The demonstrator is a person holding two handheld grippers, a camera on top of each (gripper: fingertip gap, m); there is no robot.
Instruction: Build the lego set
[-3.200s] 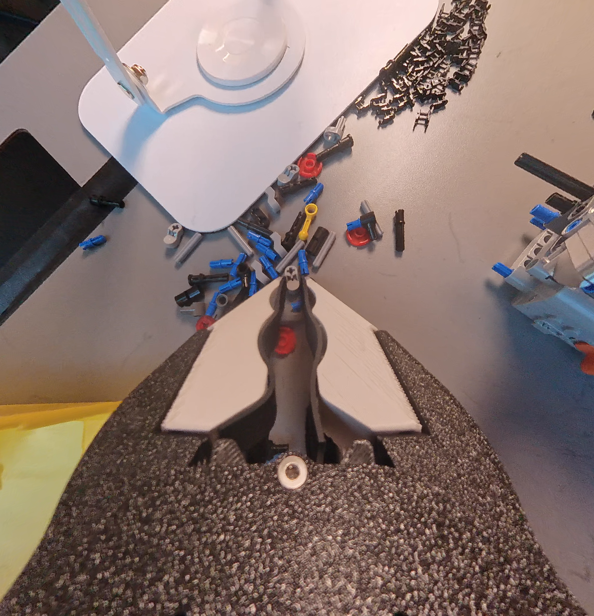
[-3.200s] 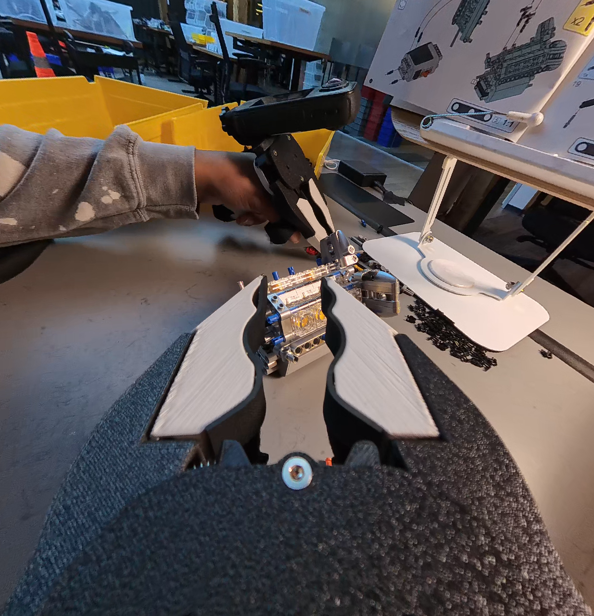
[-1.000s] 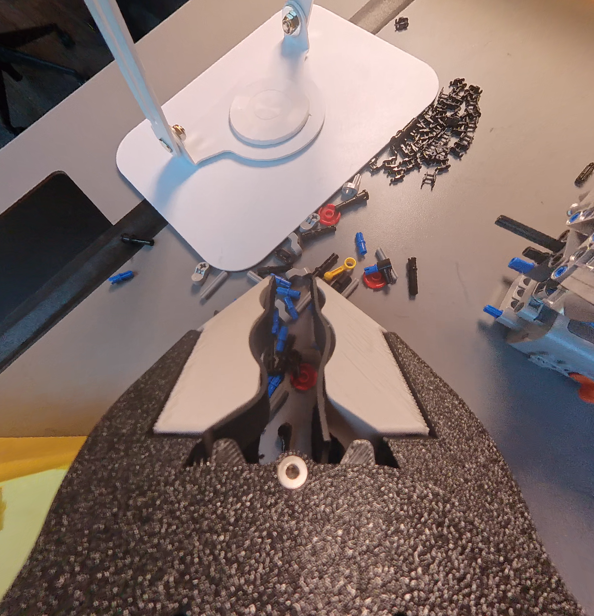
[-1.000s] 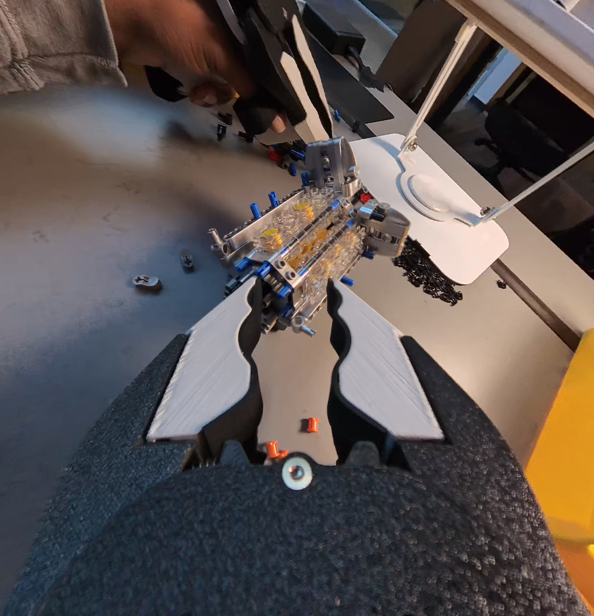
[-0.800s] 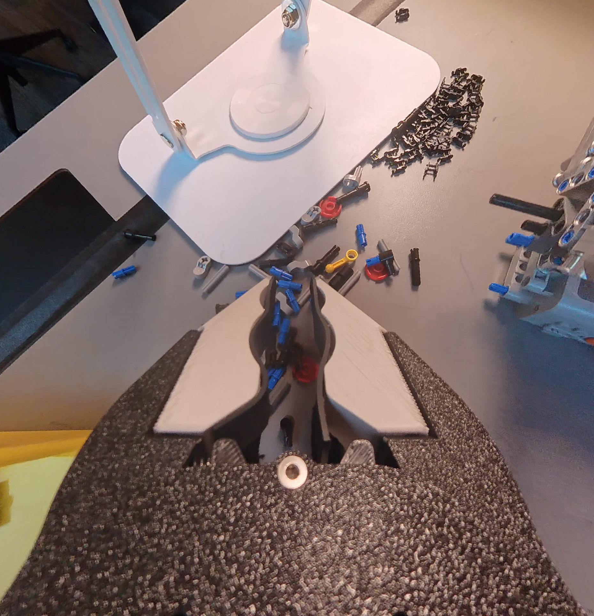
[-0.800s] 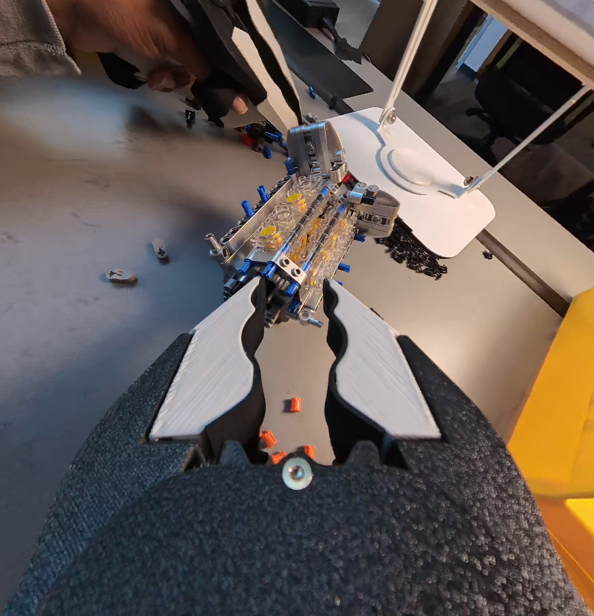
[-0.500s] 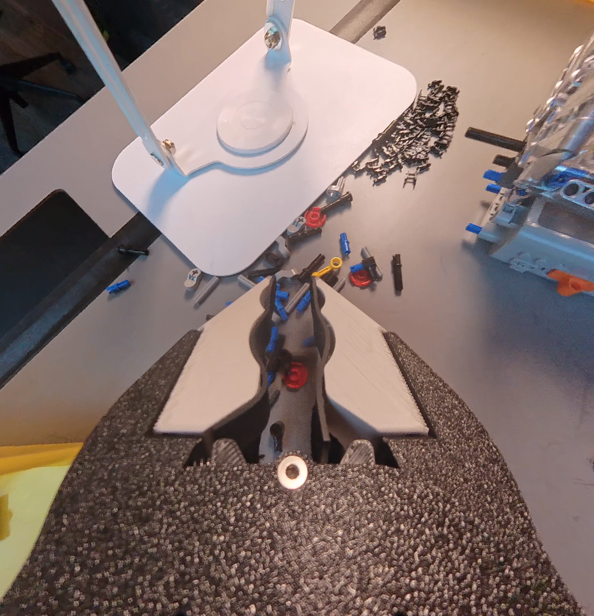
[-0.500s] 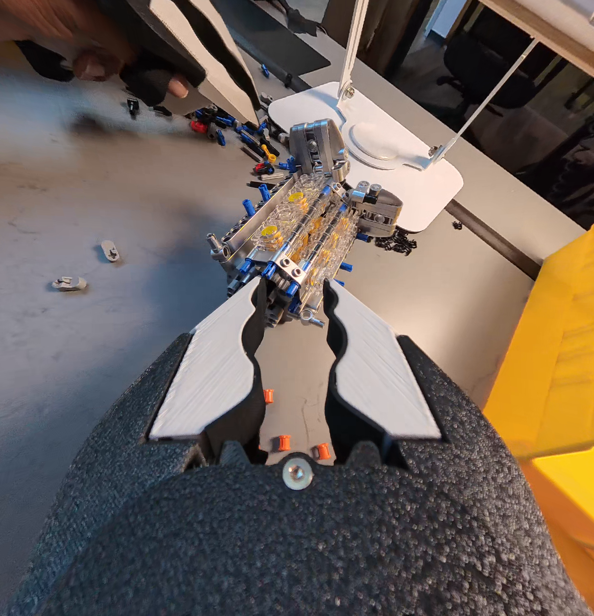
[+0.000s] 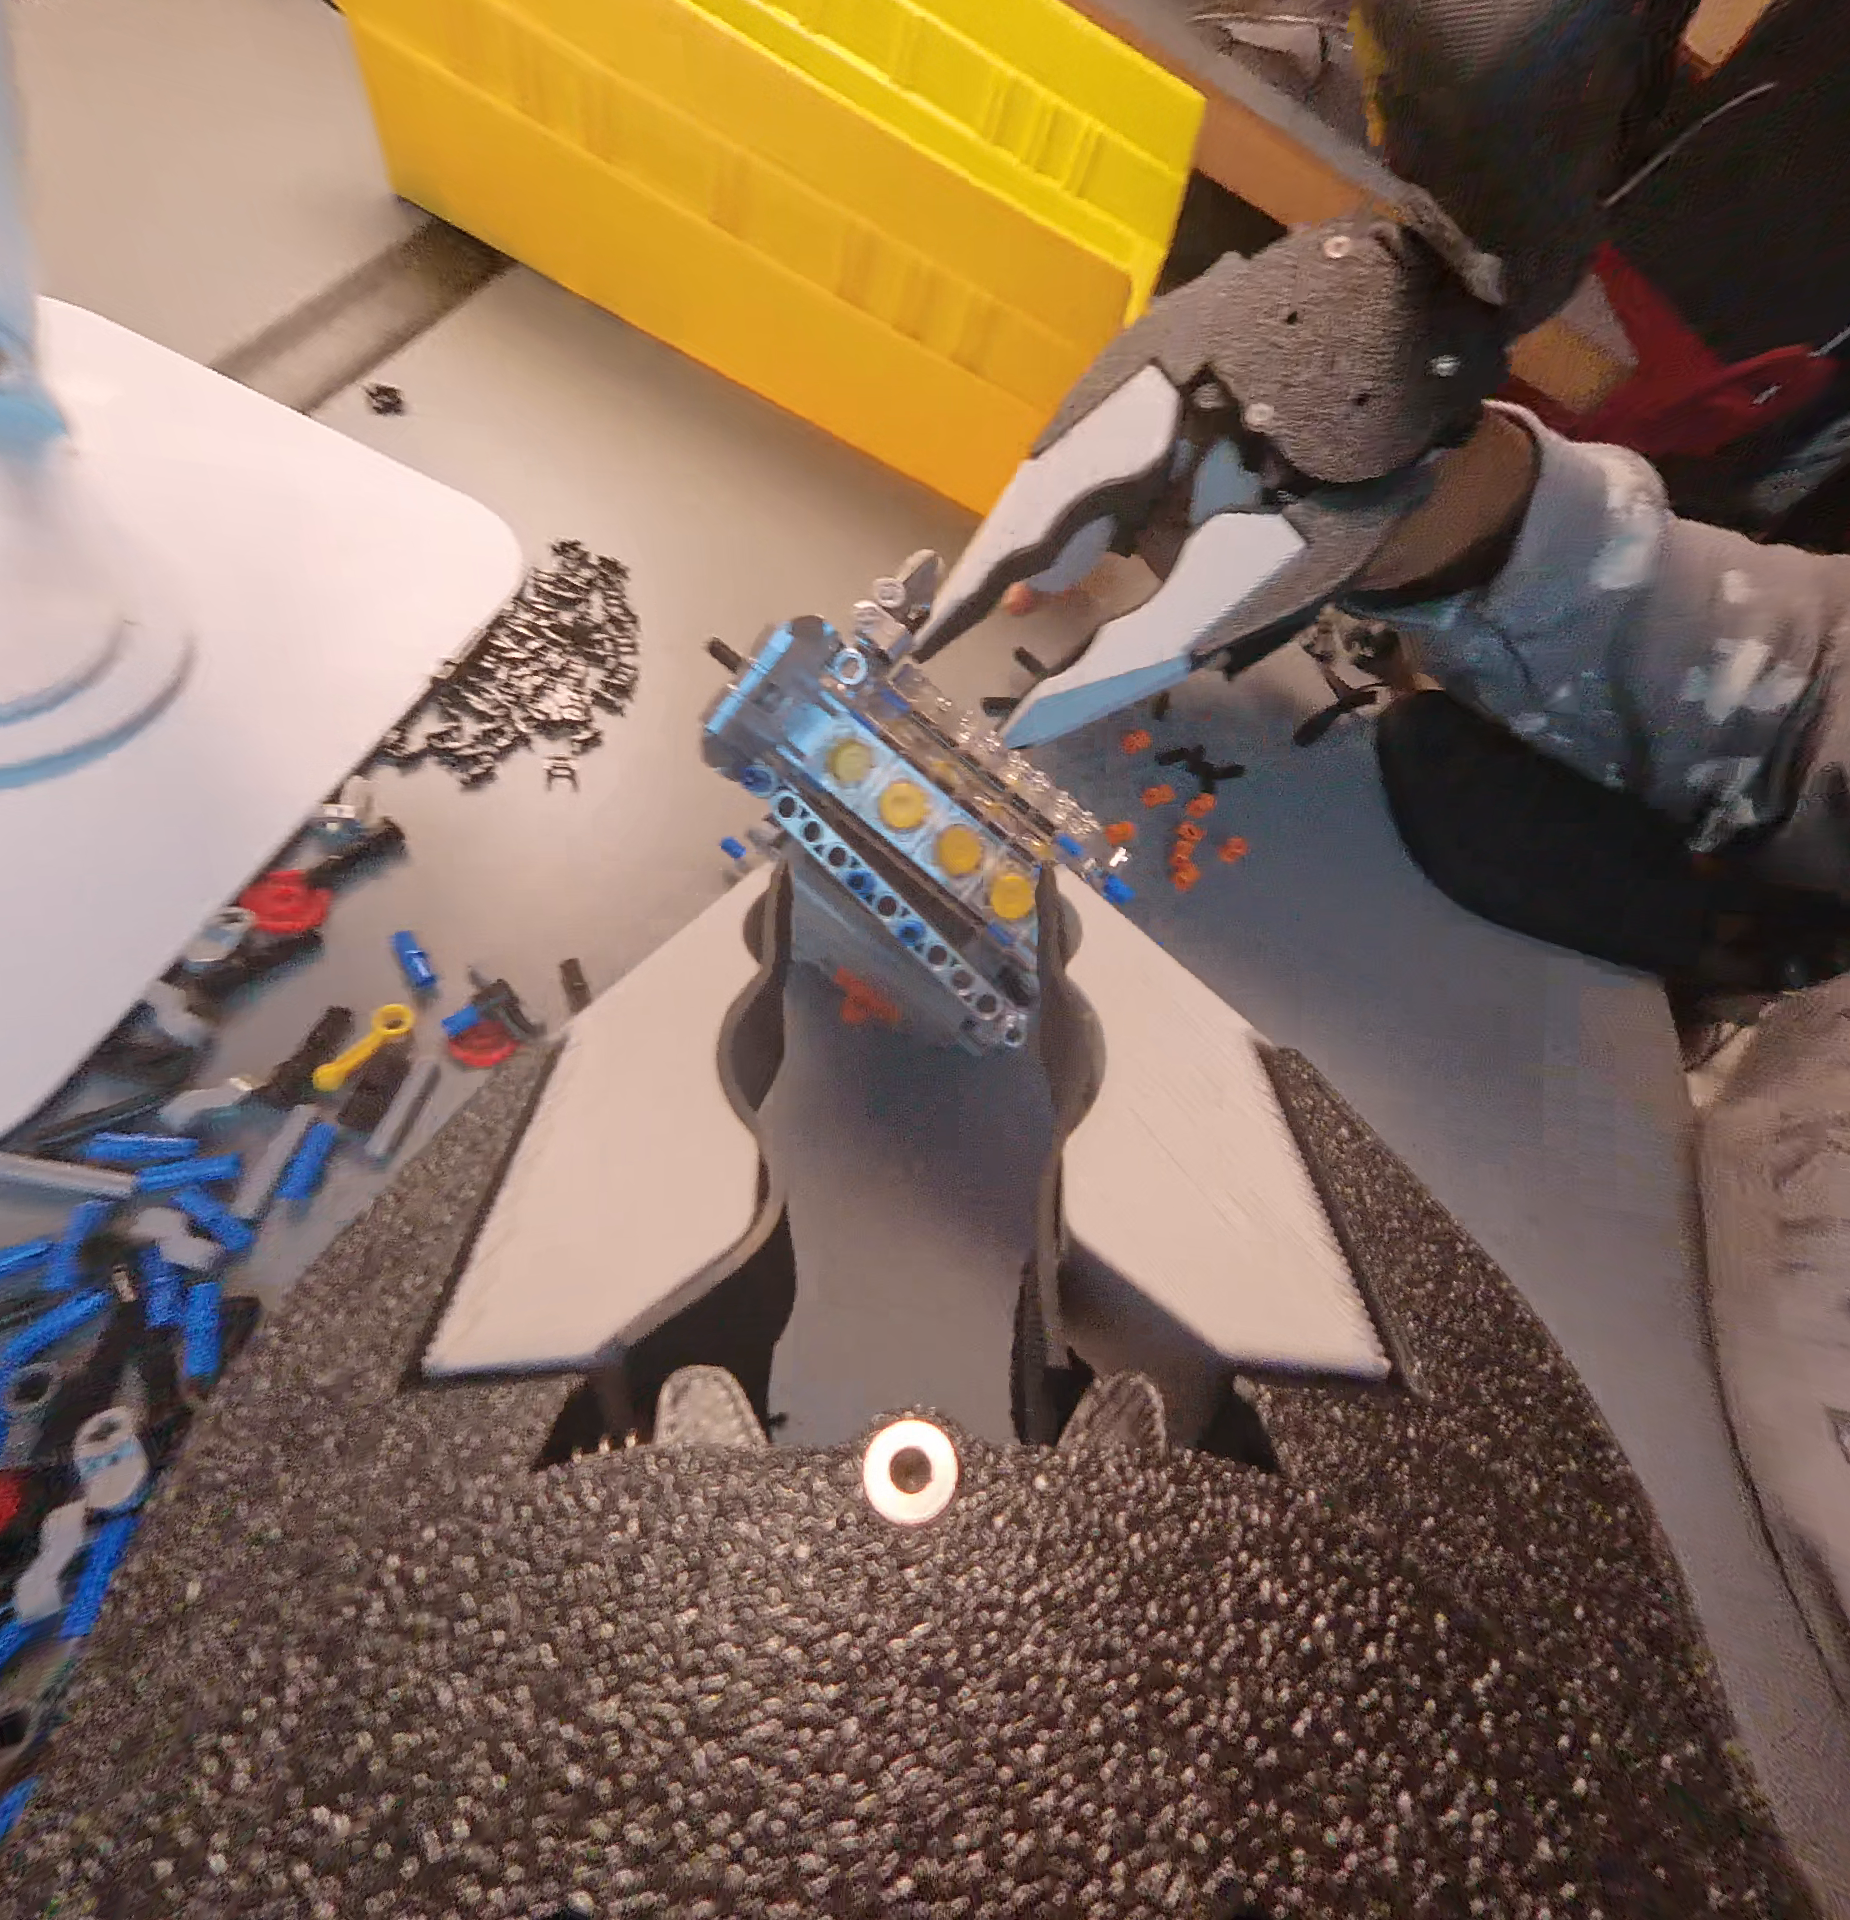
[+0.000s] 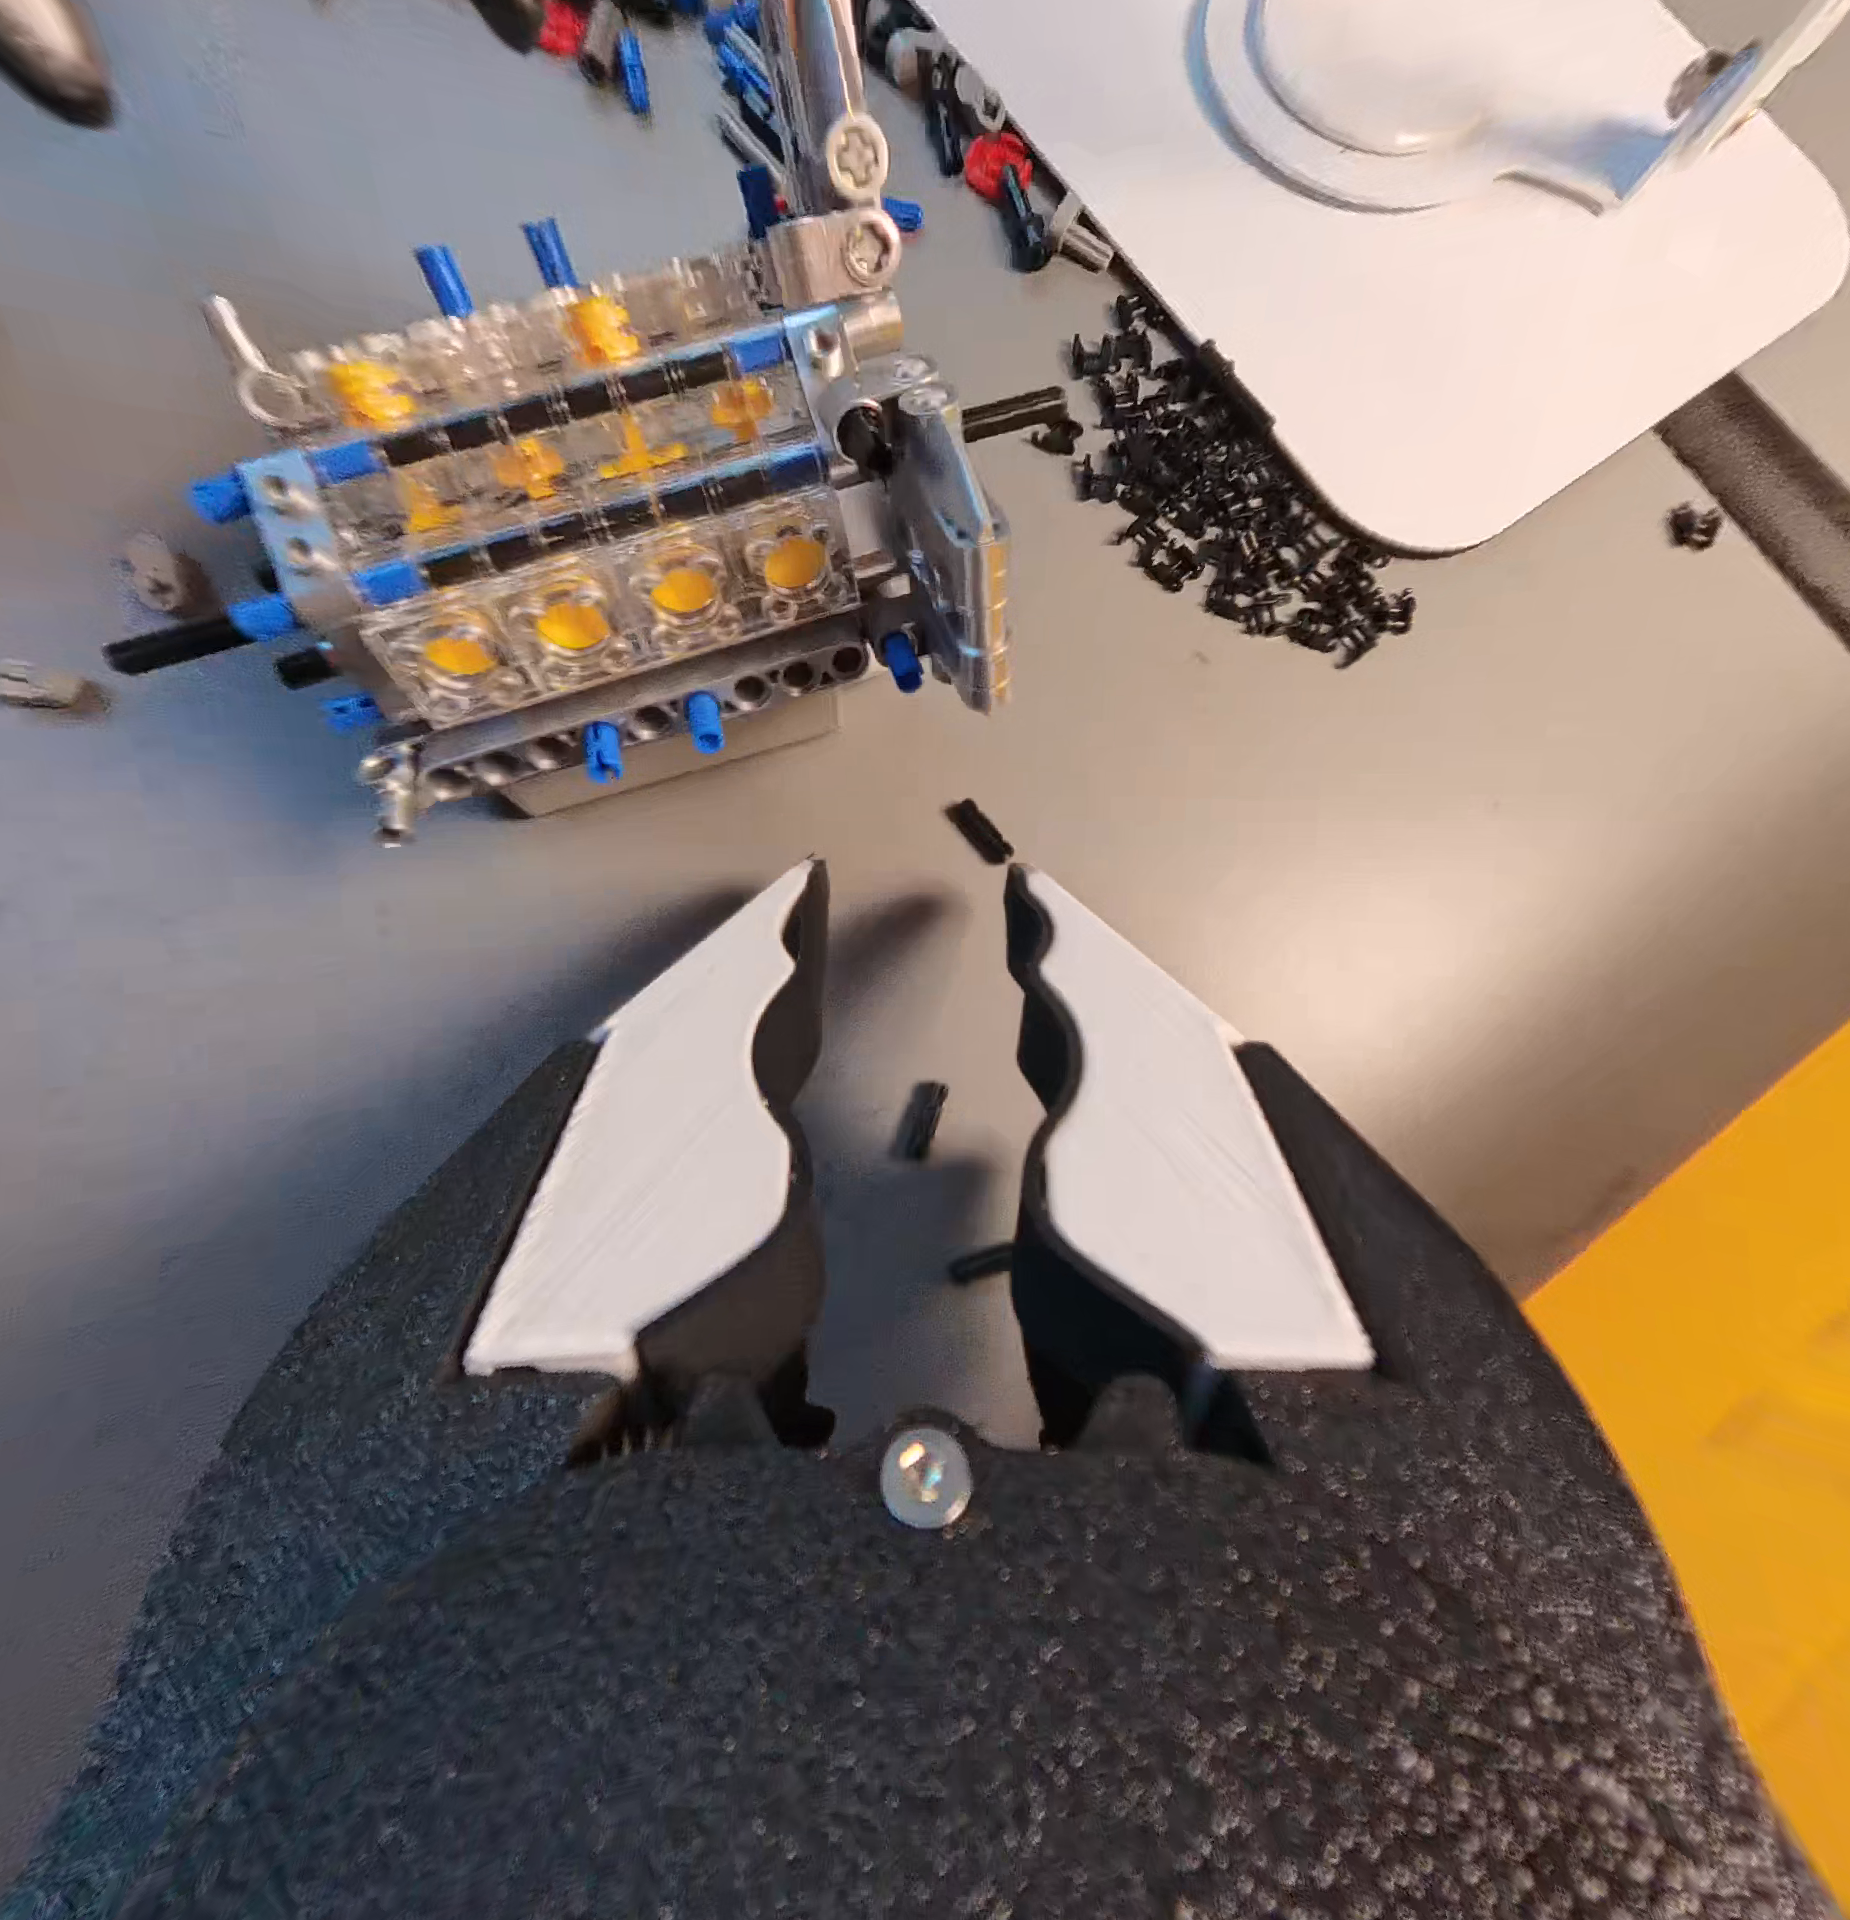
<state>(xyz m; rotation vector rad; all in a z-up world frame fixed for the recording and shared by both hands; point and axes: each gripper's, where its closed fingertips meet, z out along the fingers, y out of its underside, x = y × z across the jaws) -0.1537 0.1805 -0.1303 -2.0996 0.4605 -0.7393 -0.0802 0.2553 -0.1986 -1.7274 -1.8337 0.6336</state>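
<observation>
Swung over, left tongs (image 9: 905, 914) now straddle the brick engine (image 9: 890, 821).

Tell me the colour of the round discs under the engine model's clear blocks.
Yellow-orange discs in the engine model, clearest in the right wrist view.

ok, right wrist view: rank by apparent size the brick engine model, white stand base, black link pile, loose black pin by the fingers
1. white stand base, cropped by the frame
2. brick engine model, close to it
3. black link pile
4. loose black pin
</observation>
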